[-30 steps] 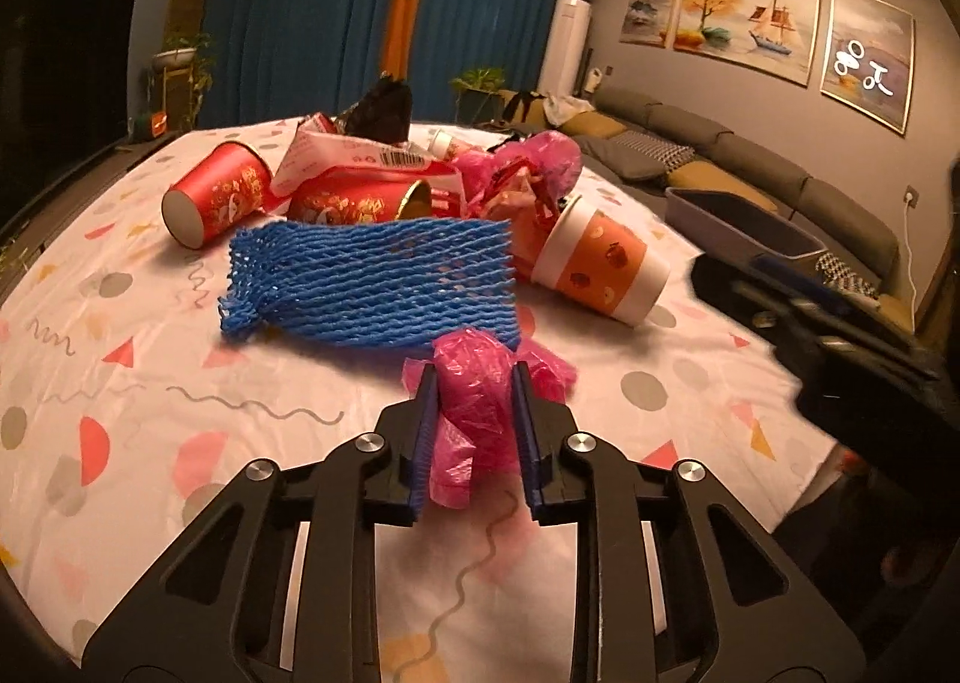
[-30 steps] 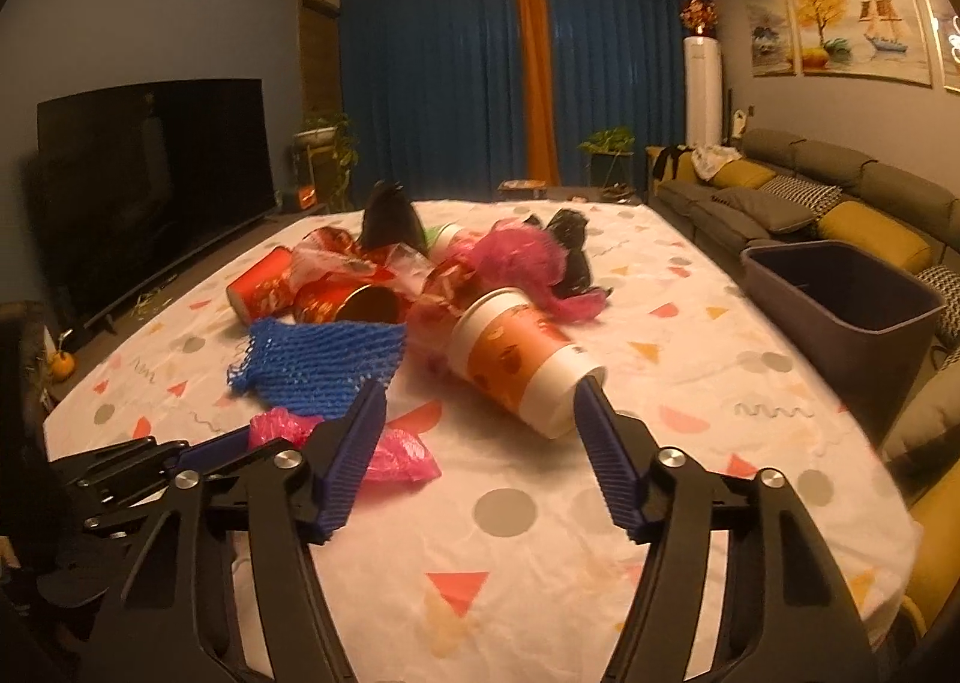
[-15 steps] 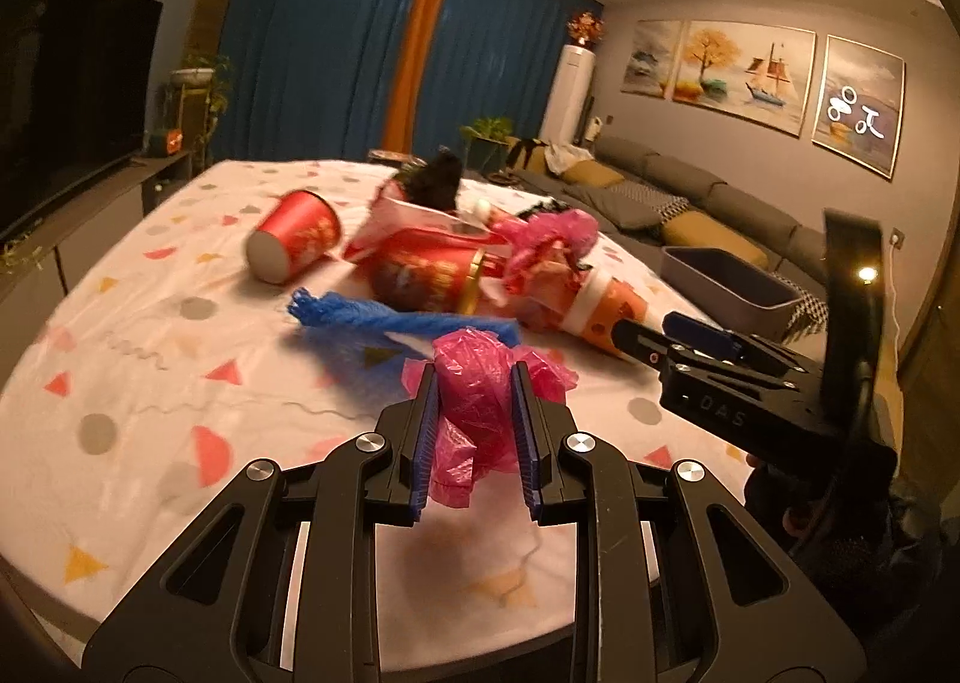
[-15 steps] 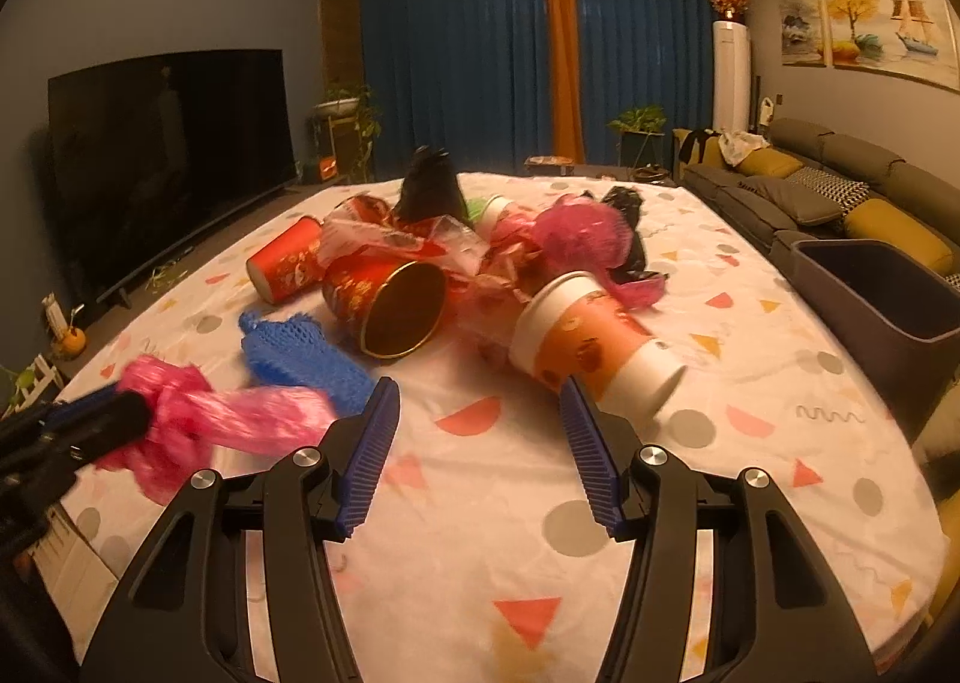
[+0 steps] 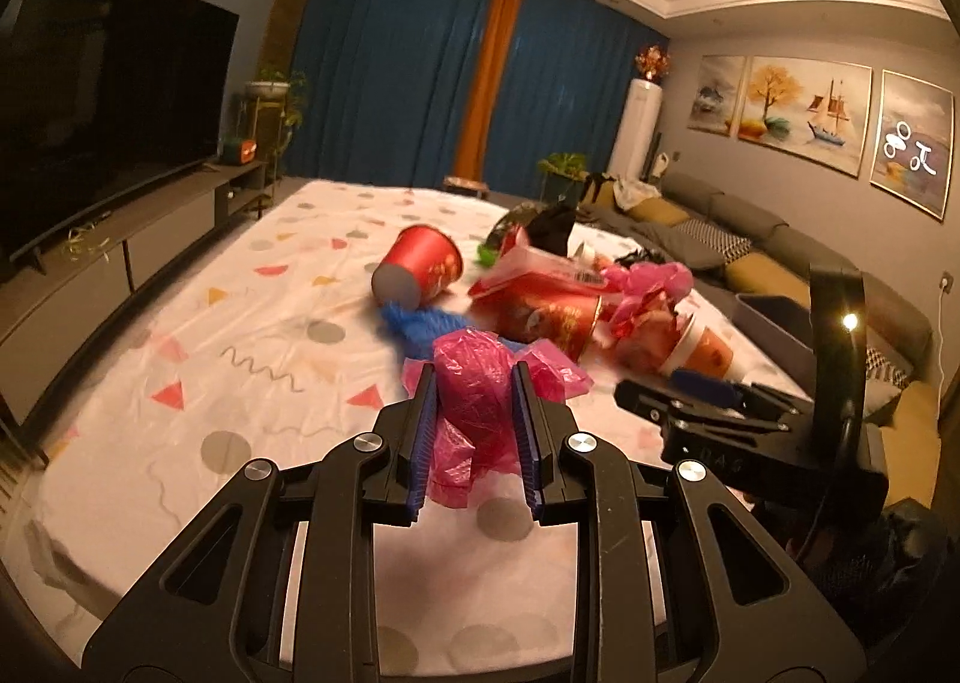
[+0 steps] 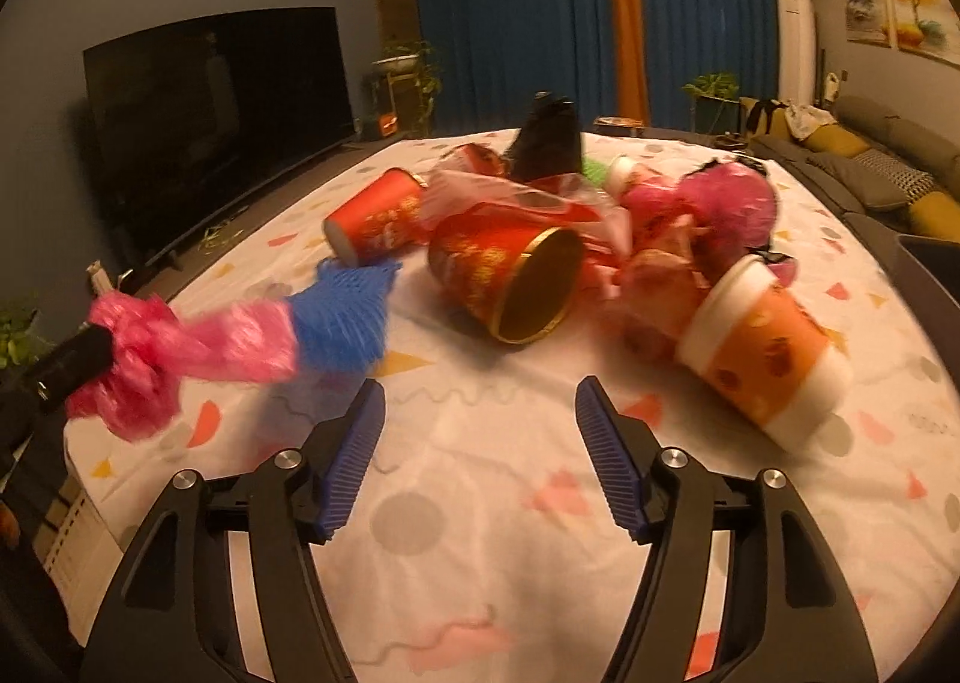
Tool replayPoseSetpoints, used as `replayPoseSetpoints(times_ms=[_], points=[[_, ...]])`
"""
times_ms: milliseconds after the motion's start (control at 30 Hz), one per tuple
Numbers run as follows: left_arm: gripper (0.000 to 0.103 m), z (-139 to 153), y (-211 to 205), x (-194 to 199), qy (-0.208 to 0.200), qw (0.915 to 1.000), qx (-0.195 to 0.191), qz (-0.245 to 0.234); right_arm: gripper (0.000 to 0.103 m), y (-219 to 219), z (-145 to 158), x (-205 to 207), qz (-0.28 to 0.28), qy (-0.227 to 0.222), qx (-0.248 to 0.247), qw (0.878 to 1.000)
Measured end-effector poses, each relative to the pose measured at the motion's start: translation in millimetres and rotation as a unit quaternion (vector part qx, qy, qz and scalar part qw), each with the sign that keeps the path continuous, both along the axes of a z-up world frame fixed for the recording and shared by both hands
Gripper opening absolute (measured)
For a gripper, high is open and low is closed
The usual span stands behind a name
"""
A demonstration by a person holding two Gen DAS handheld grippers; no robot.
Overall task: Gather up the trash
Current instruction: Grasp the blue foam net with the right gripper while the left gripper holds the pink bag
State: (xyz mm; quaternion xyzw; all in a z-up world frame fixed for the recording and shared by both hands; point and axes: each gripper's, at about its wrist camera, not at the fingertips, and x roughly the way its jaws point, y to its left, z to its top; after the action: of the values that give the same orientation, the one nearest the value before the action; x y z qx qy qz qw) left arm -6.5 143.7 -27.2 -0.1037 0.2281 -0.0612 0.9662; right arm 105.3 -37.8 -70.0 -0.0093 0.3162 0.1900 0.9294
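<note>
A: Left wrist view: the left gripper point(image 5: 474, 389) is clamped on a crumpled pink plastic bag point(image 5: 474, 383), lifted clear of the surface point(image 5: 180, 323). Why held up?

B: Probably for carrying to the grey bin point(image 5: 774, 323) at the surface's far right edge.

A: And the right gripper point(image 6: 480, 443)?

B: Its jaws are opening, nothing between them, and it points at the remaining pile. The gold-rimmed red cup point(image 6: 504, 281) lies on its side straight ahead, with the blue foam net point(image 6: 342, 311) to its left and the orange paper cup point(image 6: 762, 353) to its right. Likely widening for that red cup.
</note>
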Motion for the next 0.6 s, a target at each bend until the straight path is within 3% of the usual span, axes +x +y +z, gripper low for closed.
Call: replayPoseSetpoints(times_ms=[233,400,600], points=[[0.023,-13.8,4.0,1.3,0.015,0.9998,0.010,-0.011,0.068,17.3,6.2,10.5,0.024,0.008,0.016,1.000],[0.023,-26.6,9.8,-4.3,0.032,0.9992,0.017,-0.014,0.067,45.1,0.3,26.0,0.052,0.024,-0.003,0.998],[0.023,-32.3,23.4,-4.3,0.040,0.9991,0.013,0.002,0.058,69.4,-17.0,40.0,0.082,0.070,-0.024,0.994]])
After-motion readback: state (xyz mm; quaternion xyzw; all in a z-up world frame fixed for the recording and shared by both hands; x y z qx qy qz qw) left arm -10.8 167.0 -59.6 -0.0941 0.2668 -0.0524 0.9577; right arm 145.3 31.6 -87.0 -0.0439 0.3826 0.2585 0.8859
